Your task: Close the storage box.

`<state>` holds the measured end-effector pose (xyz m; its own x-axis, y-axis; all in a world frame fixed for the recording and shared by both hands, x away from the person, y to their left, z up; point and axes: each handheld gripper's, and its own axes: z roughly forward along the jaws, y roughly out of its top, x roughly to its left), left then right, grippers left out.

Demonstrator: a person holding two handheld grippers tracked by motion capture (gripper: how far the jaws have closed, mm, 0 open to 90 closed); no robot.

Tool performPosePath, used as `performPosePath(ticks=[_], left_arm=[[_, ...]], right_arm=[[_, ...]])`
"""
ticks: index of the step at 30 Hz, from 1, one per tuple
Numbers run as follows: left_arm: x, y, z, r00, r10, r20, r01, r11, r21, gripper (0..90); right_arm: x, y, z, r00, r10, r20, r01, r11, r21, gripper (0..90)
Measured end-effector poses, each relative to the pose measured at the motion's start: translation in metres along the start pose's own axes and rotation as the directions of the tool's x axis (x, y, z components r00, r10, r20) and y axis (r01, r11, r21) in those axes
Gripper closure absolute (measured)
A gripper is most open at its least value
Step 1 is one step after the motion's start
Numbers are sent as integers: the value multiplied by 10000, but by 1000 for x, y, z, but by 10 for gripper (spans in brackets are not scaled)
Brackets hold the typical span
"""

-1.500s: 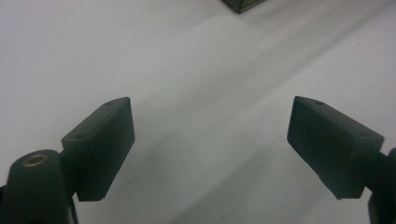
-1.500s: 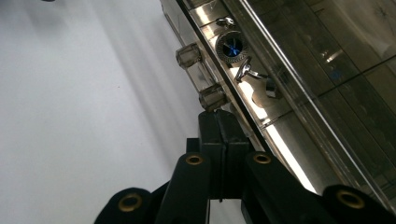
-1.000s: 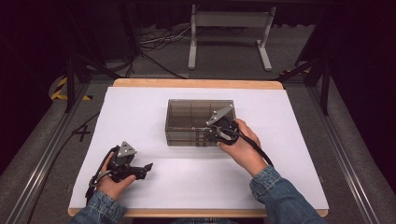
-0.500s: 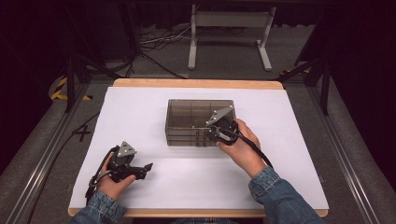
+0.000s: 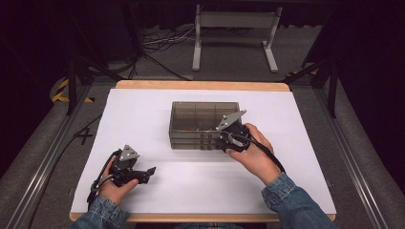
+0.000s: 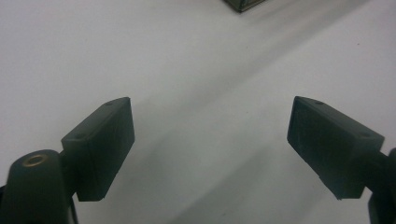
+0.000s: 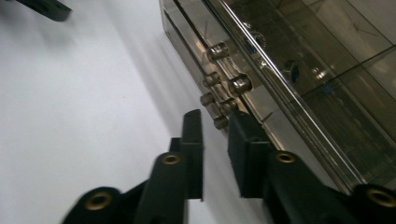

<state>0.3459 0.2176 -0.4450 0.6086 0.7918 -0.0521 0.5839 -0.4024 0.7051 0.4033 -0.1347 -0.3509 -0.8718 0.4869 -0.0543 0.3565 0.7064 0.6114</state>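
Note:
A smoky see-through box [image 5: 203, 119] with small drawers stands mid-table. Metal knobs [image 7: 239, 84] line its front wall [image 7: 327, 70]. My right gripper [image 5: 220, 140] is at that front, right of centre, held by a hand. Its jaws have just been opening and stand a little apart [image 7: 215, 116], with the lowest knob just past their tips and nothing pressed between the pads. My left gripper [image 5: 152, 172] rests at the front left, open wide [image 6: 210, 126] over bare white surface, well apart from the box.
The white sheet [image 5: 296, 143] covers the wooden table. A corner of the box [image 6: 243, 3] peeks in at the top of the left gripper view. Beyond the table stand a metal frame [image 5: 234, 28] and cables on the floor.

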Motion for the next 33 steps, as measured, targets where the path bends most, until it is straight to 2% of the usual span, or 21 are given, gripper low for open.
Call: performPosePath(ticks=[2,3,4,6,13,21,33], left_arm=[[0,0,0,10000,-16,0,16,10000,-35,155],[0,0,0,10000,-21,-17,21,10000,-4,155],[0,0,0,10000,-22,-20,22,10000,-5,155],[0,0,0,10000,-28,-3,28,10000,-27,155],[0,0,-1,9999,-95,-39,95,9999,-51,155],[1,0,-1,9999,-90,-69,90,9999,-55,154],[0,0,-1,9999,-115,-50,115,9999,-53,154]], right_arm=[[1,-1,-2,10000,12,-69,-13,10000,-96,688],[2,-3,-5,9998,-104,-196,99,9996,-258,600],[2,-4,-7,9996,-77,-256,69,9994,-348,577],[2,-5,-9,9994,-60,-345,46,9993,-382,569],[1,-16,-23,9974,-80,-715,26,9971,-758,447],[0,-28,-33,9974,-177,-700,112,9957,-919,385],[-7,-48,-46,9981,119,-609,-185,9939,-1088,350]])
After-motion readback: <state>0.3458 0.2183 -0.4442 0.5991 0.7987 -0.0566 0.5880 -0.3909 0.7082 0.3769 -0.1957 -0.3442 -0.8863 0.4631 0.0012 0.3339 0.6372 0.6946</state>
